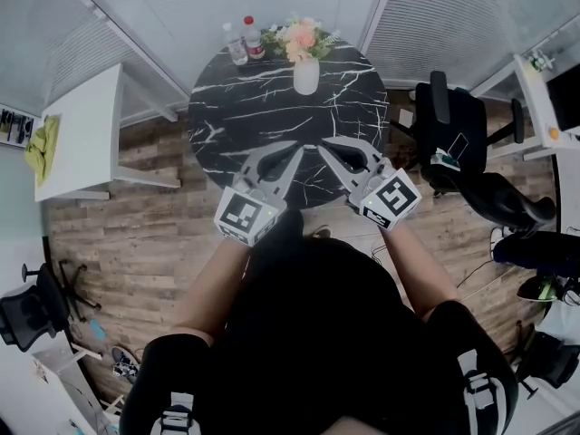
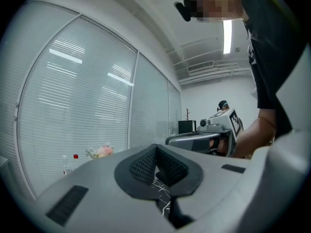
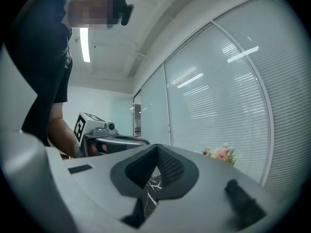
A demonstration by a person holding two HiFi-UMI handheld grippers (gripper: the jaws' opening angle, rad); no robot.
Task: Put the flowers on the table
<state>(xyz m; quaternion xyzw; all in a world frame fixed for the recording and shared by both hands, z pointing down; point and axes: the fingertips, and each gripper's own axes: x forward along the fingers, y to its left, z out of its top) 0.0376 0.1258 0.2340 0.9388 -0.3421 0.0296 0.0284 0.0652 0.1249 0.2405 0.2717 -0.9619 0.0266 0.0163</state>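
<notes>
Altogether one flower vase point(image 1: 306, 76), two bottles point(image 1: 236, 45).

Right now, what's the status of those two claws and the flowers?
Left gripper shut, empty; right gripper shut, empty. Flowers in white vase, standing on the black table, far side. Two bottles beside it, not in the way.

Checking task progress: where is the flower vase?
Head view: the flower vase stands at the black marble table's far edge, just right of two bottles.

You hold your left tool point(image 1: 288, 155) and right tool point(image 1: 332, 152) level, side by side, each with its jaws together.
</notes>
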